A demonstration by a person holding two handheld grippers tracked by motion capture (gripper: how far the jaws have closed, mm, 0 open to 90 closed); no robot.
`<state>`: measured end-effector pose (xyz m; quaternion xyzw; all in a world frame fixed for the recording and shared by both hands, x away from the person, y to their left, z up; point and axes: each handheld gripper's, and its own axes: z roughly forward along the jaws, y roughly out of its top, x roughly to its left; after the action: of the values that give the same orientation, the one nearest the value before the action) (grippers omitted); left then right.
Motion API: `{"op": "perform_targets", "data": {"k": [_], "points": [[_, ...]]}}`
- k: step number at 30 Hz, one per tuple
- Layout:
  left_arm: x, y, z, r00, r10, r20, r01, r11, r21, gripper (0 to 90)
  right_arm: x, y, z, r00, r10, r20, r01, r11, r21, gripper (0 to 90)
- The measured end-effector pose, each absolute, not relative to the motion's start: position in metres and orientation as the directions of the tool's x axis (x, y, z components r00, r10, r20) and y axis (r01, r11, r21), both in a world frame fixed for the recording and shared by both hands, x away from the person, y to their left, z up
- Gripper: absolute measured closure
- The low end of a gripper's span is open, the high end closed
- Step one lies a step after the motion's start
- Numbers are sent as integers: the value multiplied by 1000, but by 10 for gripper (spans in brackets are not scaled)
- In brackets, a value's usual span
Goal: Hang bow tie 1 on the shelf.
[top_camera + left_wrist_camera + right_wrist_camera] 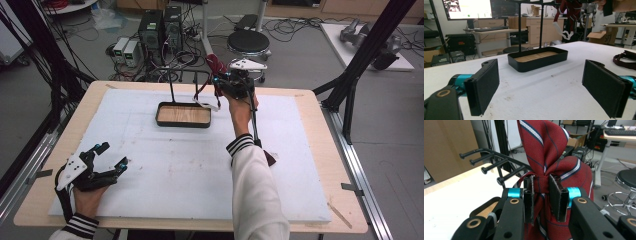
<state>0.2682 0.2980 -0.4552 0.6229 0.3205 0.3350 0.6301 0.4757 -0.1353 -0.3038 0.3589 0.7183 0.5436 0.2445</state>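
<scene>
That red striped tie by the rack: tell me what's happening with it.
A person works with a gripper in each hand. The right gripper is shut on the red striped tie, holding it up beside the black rack and its pegs. The left gripper rests open near the table's front edge, holding nothing.

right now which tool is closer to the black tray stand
Right. The right tool, gripping the red tie, is by the stand's far right corner; the left tool sits open at the near left edge.
</scene>
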Motion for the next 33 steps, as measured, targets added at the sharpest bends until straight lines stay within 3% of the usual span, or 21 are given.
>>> {"op": "perform_targets", "data": {"k": [33], "points": [[268, 298, -455, 569, 822, 14, -22, -2, 1000, 147, 502, -151, -341, -572, 818, 62, 408, 218, 887, 751]]}}
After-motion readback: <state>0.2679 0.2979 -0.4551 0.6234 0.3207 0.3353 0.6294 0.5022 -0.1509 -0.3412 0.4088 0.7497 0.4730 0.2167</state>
